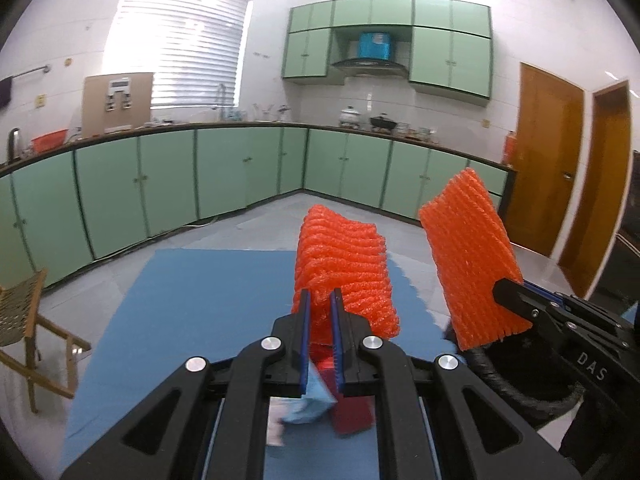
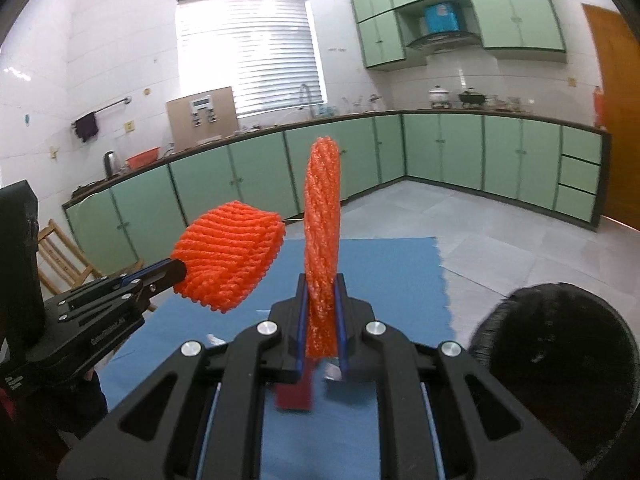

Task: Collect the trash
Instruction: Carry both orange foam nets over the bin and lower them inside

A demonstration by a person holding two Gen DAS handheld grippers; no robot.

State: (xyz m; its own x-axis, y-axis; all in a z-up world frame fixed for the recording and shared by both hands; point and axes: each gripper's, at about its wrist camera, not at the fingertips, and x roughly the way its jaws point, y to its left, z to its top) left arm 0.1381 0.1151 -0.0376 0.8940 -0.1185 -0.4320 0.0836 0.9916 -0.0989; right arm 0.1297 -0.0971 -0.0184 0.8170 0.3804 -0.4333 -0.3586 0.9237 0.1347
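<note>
Two pieces of orange foam netting are being held up in the air above a blue mat [image 1: 192, 300]. The left hand-held gripper [image 1: 320, 300] is pinching one net [image 1: 344, 264], a curved, ribbed sleeve that is standing up from between its blue-padded jaws. The right hand-held gripper [image 2: 322, 300] is clamping the second net [image 2: 322, 232], which is rising edge-on as a tall, narrow strip between its jaws. Both sets of jaws are drawn in tight on the foam.

In the left wrist view, the right hand-held gripper [image 1: 508, 292] is appearing at the right edge, gripping its net [image 1: 468, 256] by a lower corner so the flat sheet is tilting up and to the left. In the right wrist view, the left hand-held gripper [image 2: 176, 272] is reaching in from the left with its net [image 2: 228, 256] puffed into a rounded block. The two nets are sitting near each other but apart.

Below the grippers, a red box [image 1: 352, 416] and a crumpled light blue wrapper [image 1: 308, 404] are lying blurred on the mat. A round black bin [image 2: 560, 360] is sitting low at the right, beside the mat's edge.

Beyond, a kitchen is spreading out: green cabinets [image 1: 168, 184] lining two walls under a dark surface [image 1: 240, 123], a bright window with blinds [image 1: 184, 40], wooden doors [image 1: 548, 152] at the right, and a wooden chair [image 1: 24, 312] at the left on a pale tiled floor [image 2: 480, 224].
</note>
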